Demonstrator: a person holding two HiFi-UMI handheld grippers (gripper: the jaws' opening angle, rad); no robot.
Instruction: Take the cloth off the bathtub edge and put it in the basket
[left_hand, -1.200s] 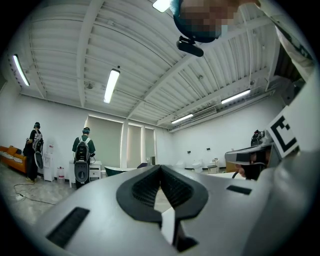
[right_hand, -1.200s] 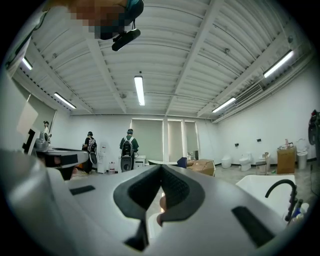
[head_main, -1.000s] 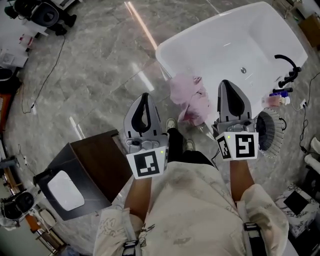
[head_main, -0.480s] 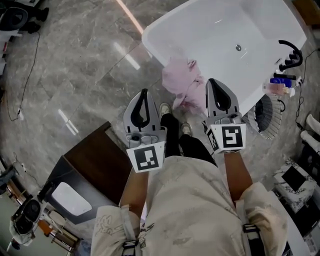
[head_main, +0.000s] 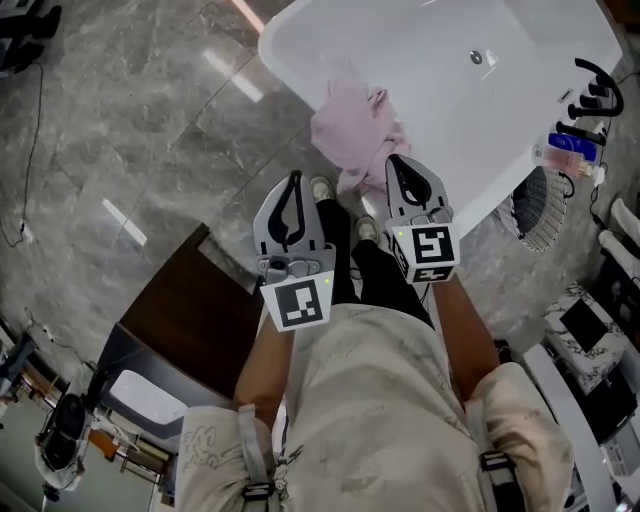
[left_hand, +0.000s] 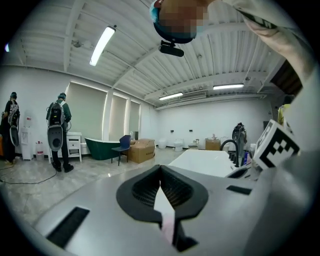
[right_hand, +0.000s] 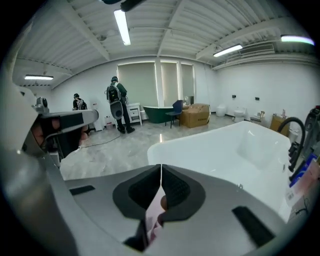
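Grey marble floor (head_main: 130, 110), ribbed white ceiling (left_hand: 135, 45)

Pink cloth (head_main: 352, 125), white bathtub (head_main: 430, 95), grey veined floor (head_main: 120, 120), dark brown cabinet (head_main: 195, 315), basket (head_main: 532, 205) seemingly white mesh.

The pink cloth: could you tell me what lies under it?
The white bathtub edge; the cloth drapes over it, hiding that stretch of rim and the wall below.

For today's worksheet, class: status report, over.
Left claw, right claw shut, empty. Pink cloth draped on bathtub edge. Basket alongside, nothing blocking.
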